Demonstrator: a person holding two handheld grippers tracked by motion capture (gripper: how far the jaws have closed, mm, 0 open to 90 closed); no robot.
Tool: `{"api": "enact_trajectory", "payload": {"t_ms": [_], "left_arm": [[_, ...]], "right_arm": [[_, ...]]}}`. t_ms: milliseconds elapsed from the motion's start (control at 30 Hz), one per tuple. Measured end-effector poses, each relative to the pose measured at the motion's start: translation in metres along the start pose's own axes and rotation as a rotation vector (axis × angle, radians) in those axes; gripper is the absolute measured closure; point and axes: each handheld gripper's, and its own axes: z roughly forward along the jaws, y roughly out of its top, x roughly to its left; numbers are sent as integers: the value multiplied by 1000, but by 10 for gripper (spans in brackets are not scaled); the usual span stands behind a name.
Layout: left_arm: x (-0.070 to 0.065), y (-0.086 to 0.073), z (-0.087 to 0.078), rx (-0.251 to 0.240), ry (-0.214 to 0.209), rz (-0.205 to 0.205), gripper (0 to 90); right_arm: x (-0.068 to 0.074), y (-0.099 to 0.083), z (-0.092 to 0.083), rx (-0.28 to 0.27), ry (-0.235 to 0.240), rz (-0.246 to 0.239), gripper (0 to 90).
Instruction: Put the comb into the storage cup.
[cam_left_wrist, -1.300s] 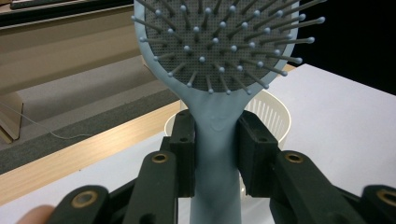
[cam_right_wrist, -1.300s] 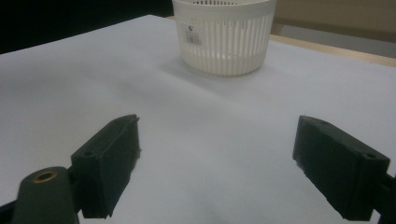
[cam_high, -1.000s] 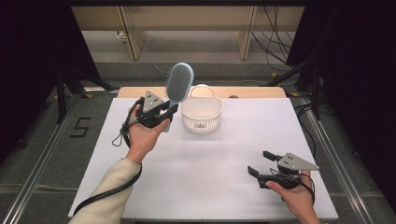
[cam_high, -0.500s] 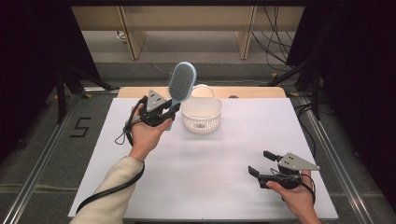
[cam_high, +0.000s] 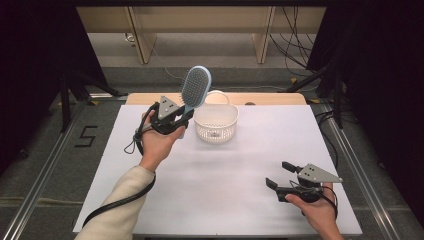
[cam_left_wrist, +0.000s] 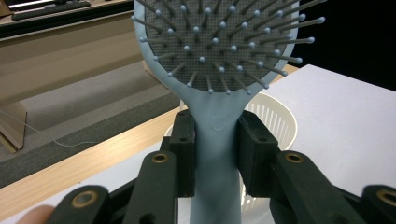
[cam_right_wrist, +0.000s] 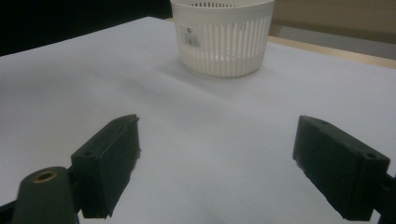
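- The left gripper (cam_high: 176, 119) is clamping the pale-blue paddle hairbrush (cam_high: 195, 89) by its handle neck, holding it upright just beside the white slotted basket (cam_high: 216, 123).
- It's looking light and rigid (smooth plastic, possibly slippery), so the narrow handle suits gripping.
- The right gripper (cam_high: 282, 176) is resting with jaws wide, holding nothing.
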Motion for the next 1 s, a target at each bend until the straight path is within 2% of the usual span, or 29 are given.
{"api": "enact_trajectory", "payload": {"t_ms": [667, 1000], "left_arm": [[-2, 3, 9, -15, -16, -3, 700], [-2, 6, 14, -24, -40, -5, 699]], "right_arm": [[0, 0, 0, 2, -1, -2, 157], [0, 0, -1, 5, -2, -3, 157]]}}
